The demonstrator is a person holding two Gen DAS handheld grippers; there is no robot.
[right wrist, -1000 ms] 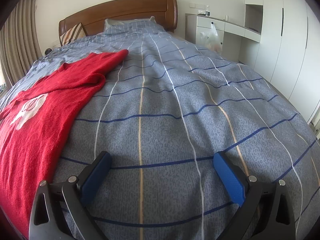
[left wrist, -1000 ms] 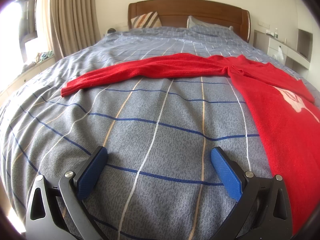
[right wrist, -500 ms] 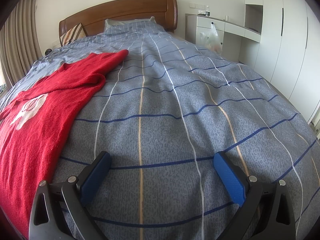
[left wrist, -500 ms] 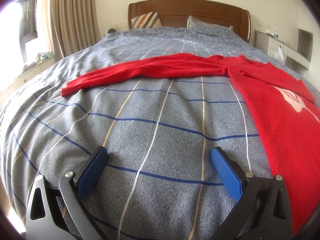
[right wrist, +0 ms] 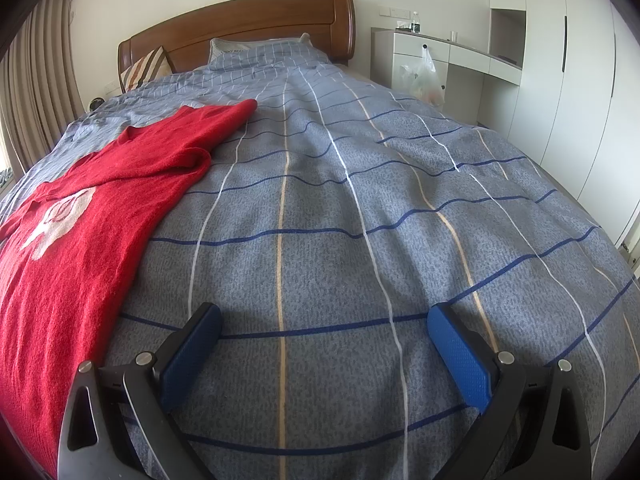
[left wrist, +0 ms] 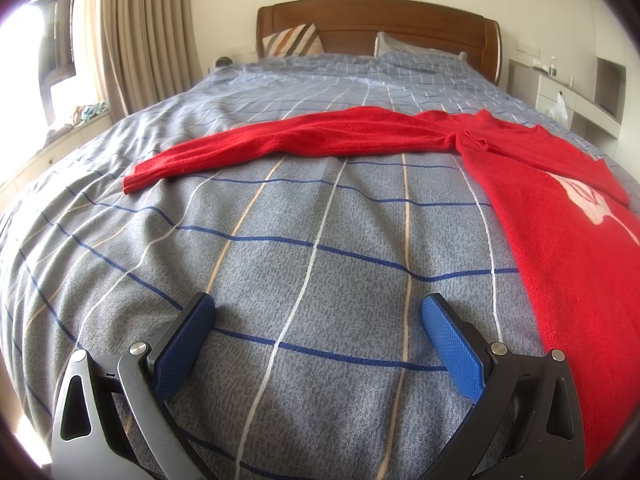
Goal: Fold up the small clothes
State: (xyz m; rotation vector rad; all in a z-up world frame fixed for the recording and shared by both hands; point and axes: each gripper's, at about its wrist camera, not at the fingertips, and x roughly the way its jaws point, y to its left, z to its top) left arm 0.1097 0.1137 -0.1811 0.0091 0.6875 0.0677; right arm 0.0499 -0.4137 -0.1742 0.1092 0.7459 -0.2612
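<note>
Left gripper [left wrist: 318,310] and right gripper [right wrist: 324,318]: black skeletal frames with triangular cutouts, silver pivot screws, and what appear to be textured blue rubber finger pads [left wrist: 185,344].

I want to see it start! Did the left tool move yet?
No. The left tool frames the same blue and white quilt lines as before, and the red sweater sits where it was.

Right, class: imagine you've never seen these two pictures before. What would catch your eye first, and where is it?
The red sweater jumps out, spread flat on the grey-blue checked bedspread, one long sleeve stretched out sideways across the bed. Next come the blue-padded claws, the left claw and right claw, both open above bare bedspread and holding nothing. Behind stands the wooden headboard.
</note>
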